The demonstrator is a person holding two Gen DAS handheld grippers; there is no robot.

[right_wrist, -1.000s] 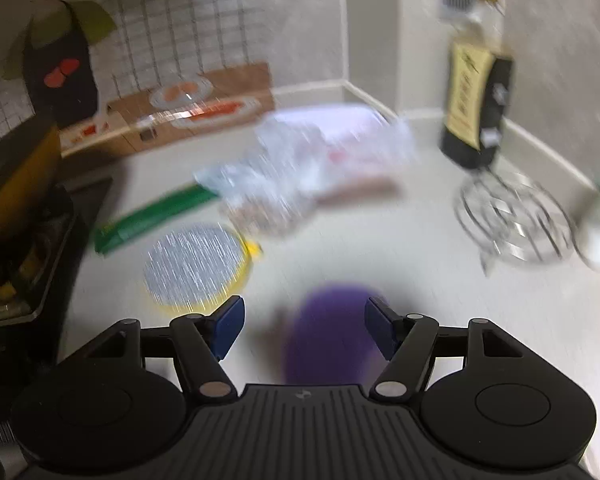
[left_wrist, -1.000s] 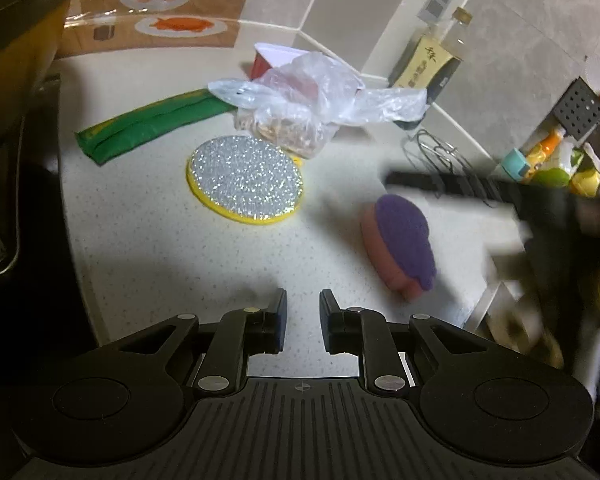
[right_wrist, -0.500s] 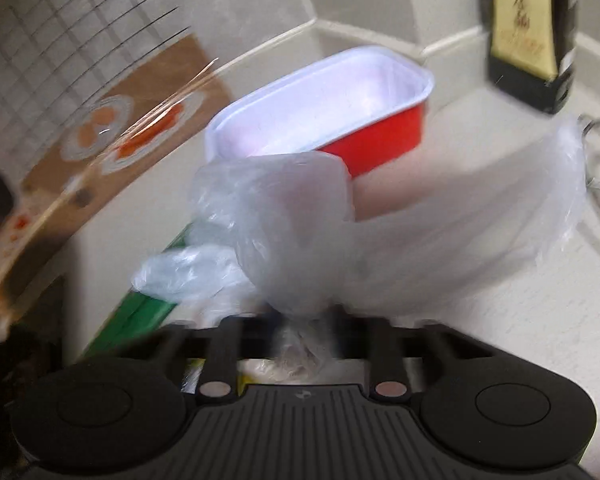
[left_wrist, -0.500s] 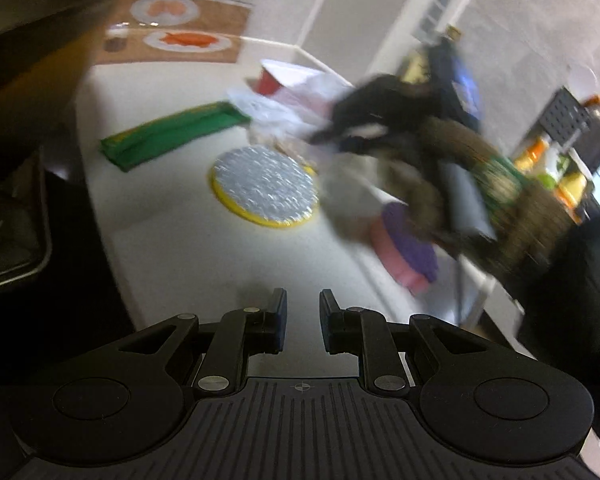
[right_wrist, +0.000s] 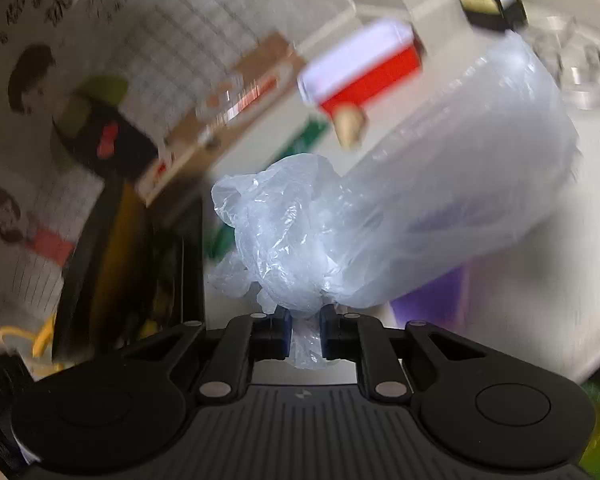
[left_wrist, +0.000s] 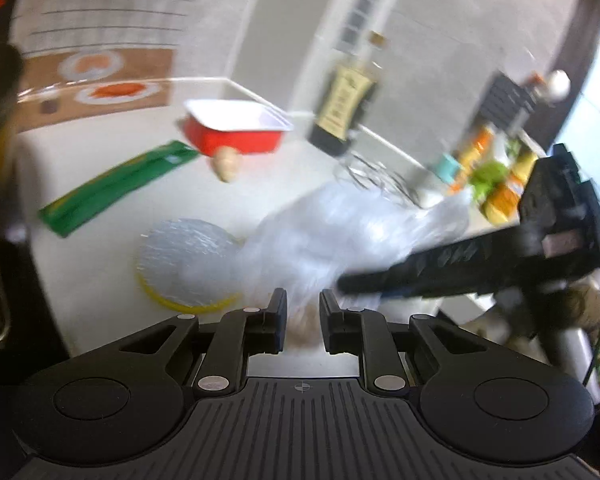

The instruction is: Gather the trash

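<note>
- Pinching a clear plastic bag (right_wrist: pixel 300 236), the right gripper (right_wrist: pixel 304 334) has its jaws clamped on the crumpled film.
- Left gripper (left_wrist: pixel 303 322) is narrowed, nothing between its jaws.
- Bag hangs above the white counter (left_wrist: pixel 100 264), near a silver disc (left_wrist: pixel 188 264).
- Beyond: red tray (left_wrist: pixel 236 132), green wrapper (left_wrist: pixel 116 188).

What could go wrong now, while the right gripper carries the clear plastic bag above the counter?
1. The right gripper pinches only a thin fold of the plastic bag; the slippery film might slide out.
2. The bag's loose end billows over the counter and could perhaps brush the silver round pad.
</note>
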